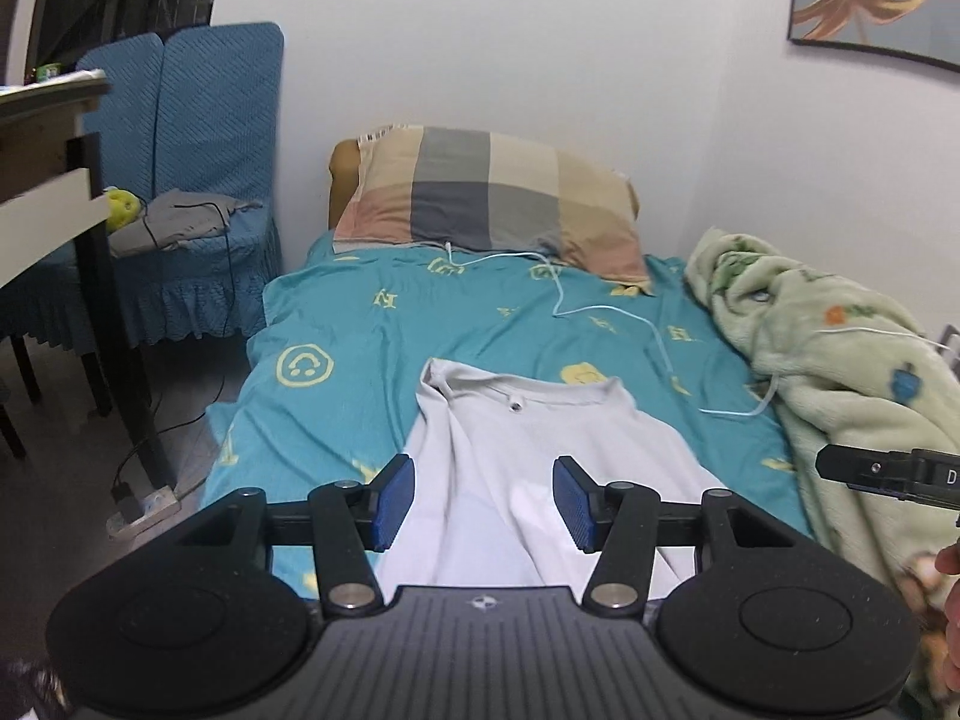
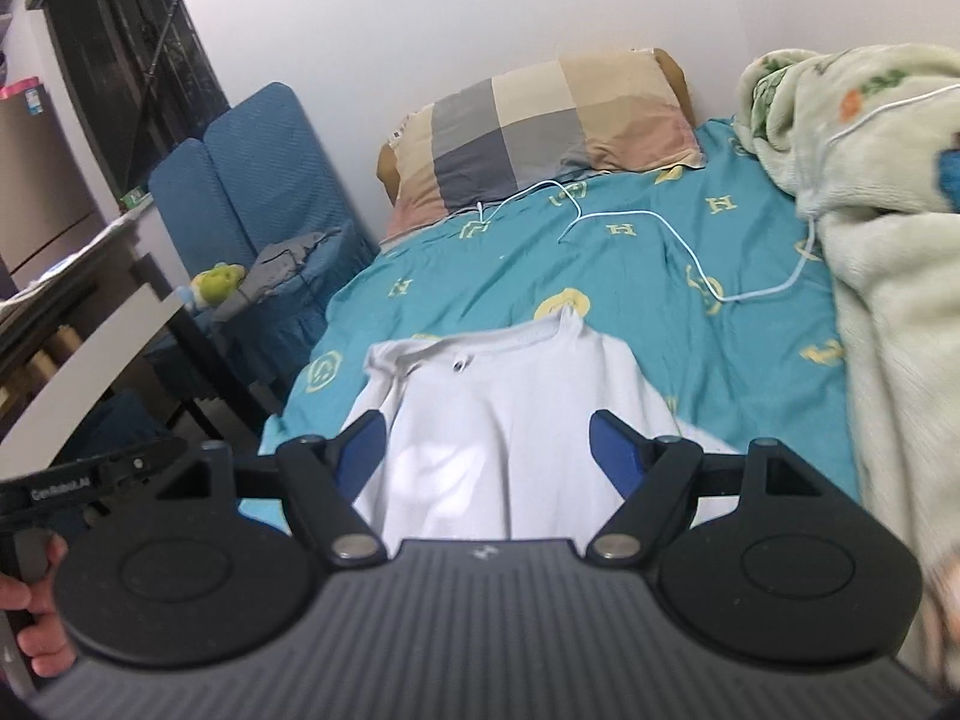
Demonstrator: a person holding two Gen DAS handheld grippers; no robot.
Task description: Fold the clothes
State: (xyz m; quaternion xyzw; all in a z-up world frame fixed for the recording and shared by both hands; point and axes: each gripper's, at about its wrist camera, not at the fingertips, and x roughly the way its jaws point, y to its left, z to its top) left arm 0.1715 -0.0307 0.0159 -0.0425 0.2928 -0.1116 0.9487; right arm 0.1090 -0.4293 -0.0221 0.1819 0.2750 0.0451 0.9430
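Left wrist cam: our left gripper [image 1: 483, 501] is spread wide, empty, hovering over the white shirt [image 1: 540, 468] lying on the teal bed sheet [image 1: 336, 312]. Right wrist cam: our right gripper [image 2: 495, 459] is also spread, nothing pinched, above the same shirt [image 2: 498, 414], collar toward the checked pillow [image 2: 540, 132].

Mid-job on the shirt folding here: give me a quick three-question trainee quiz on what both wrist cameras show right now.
1. True or false: the left gripper is shut on the white shirt.
2. What lies against the wall at the head of the bed? A) checked pillow B) laptop C) basket
3. Fill in: a white ____ trails across the teal sheet toward the green blanket.

Key: 1 false, both it and the right gripper are open above the shirt; 2 A; 3 cable.
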